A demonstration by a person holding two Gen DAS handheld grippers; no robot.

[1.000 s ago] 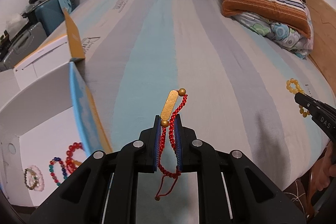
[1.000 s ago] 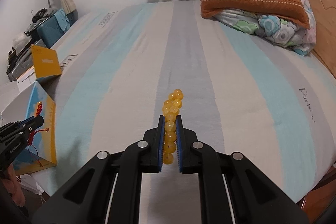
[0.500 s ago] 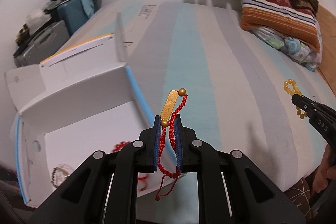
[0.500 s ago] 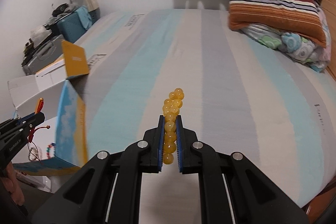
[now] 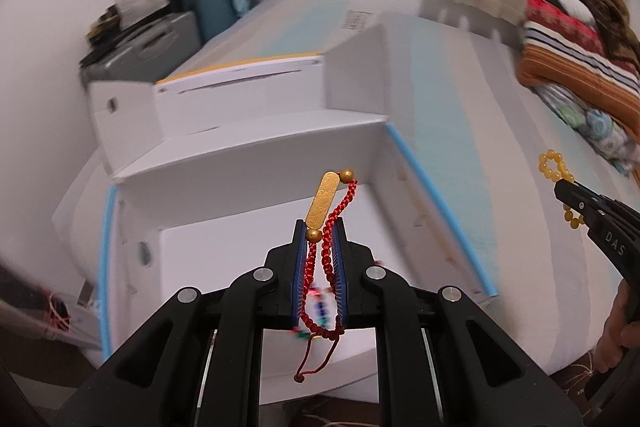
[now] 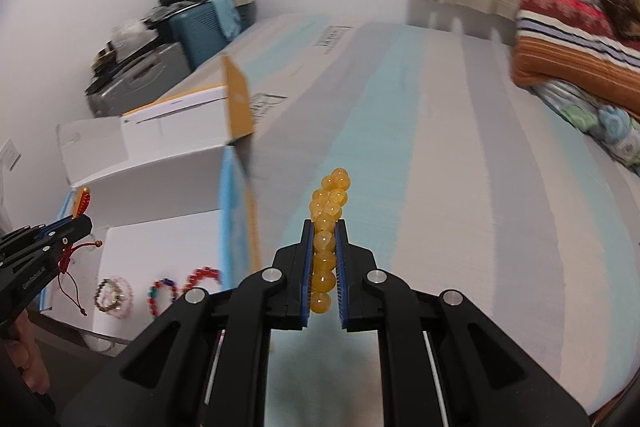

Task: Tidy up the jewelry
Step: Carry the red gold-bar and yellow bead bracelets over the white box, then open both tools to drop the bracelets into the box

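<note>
1. box (image 5: 248, 163) is the landmark: a white cardboard box with blue edges, its flaps open, sitting at the near corner of the striped bed (image 6: 460, 155).
2. left gripper (image 5: 320, 227) is clamped narrow on a red cord bracelet (image 5: 334, 215) with a flat gold bar; the bar sticks out past the tips and the knotted tail hangs below.
3. a second ago this gripper looked out across the bed with the box off to its left side; now the box fills its view and the bracelet hangs right above the box's open floor. the left-wrist picture is smeared, so the swing is likely under way.
4. right gripper (image 6: 325, 227) is closed tight on a yellow bead bracelet (image 6: 328, 211), the beads stacked between the pads. it has turned toward the box too, but sits over the bed, to the right of the box's blue wall.
5. inside the box, seen from the right wrist: a pale bead bracelet (image 6: 114, 295), a multicolour bead bracelet (image 6: 162, 291) and a red bead bracelet (image 6: 202, 273) lie side by side on the floor.
6. judgement: the red cord piece looks ready to be lowered and let go beside those three; the yellow one would follow.
</note>
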